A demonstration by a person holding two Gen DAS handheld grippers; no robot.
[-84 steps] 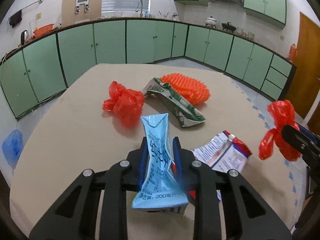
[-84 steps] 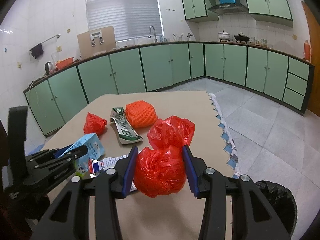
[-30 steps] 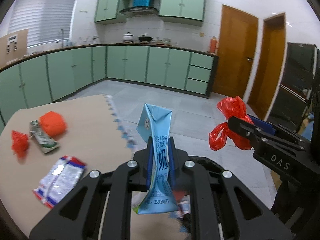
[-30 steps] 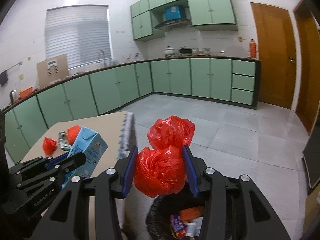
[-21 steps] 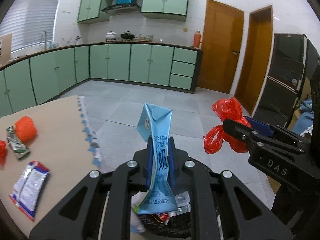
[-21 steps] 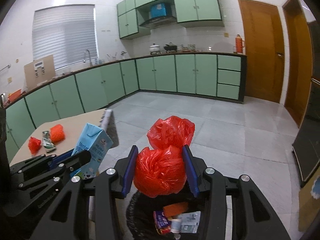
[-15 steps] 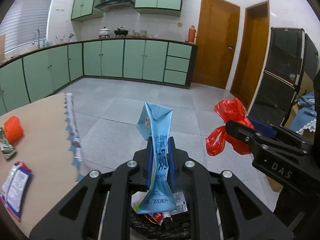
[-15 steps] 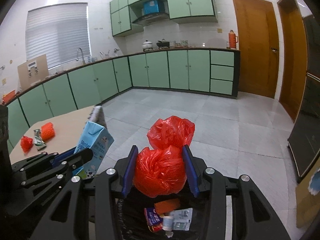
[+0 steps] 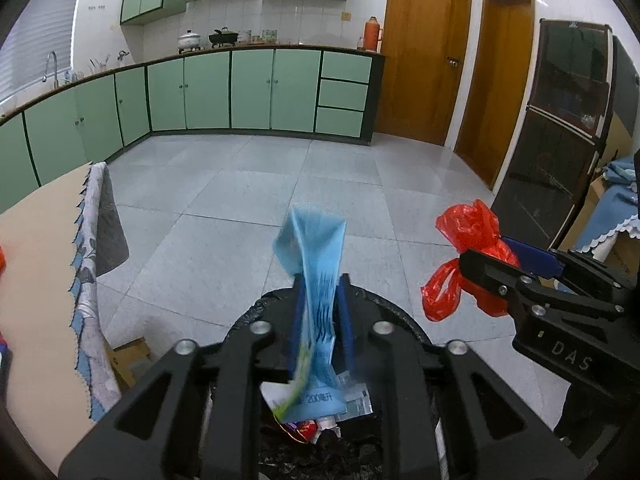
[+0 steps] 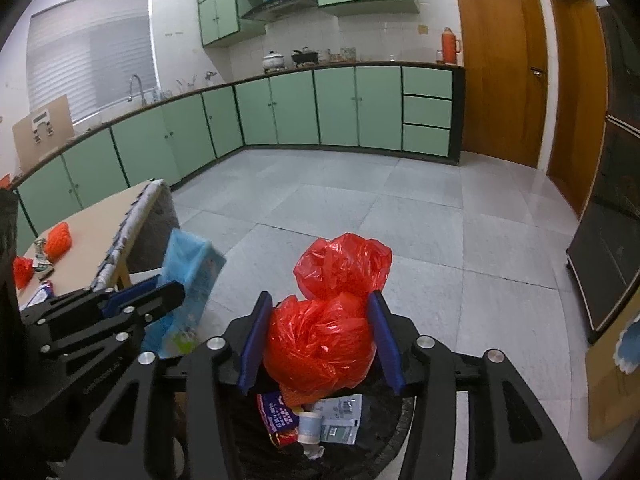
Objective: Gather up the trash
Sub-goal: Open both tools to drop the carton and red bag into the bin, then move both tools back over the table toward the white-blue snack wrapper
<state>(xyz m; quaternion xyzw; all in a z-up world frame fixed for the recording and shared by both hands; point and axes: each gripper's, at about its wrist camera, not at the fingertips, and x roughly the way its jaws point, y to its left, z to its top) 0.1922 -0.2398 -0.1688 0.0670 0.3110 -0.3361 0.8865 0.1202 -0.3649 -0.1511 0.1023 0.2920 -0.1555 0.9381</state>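
Note:
A black-lined trash bin (image 9: 400, 314) (image 10: 384, 432) with wrappers inside sits right under both grippers. My left gripper (image 9: 320, 292) (image 10: 168, 292) hangs over it with its jaws opening. The blue milk carton (image 9: 316, 264) (image 10: 188, 276) between them is blurred and tilted and slips down, with a gap at each pad. Jaws on my right gripper (image 10: 319, 298) (image 9: 480, 264) are opening too. A crumpled red plastic bag (image 10: 320, 340) (image 9: 468, 228) still fills the space between its blue pads and has not dropped.
The table (image 9: 32, 280) with its patterned cloth edge (image 9: 88, 280) stands left of the bin, a cardboard box (image 9: 128, 360) beneath it. An orange net ball (image 10: 58, 240) and a small red bag (image 10: 22, 272) lie on it. A dark cabinet (image 9: 560, 160) stands right.
Both grippers swung from the table to over the bin and sank towards it. The left jaws have parted and the carton now slides down. The right jaws have widened a little.

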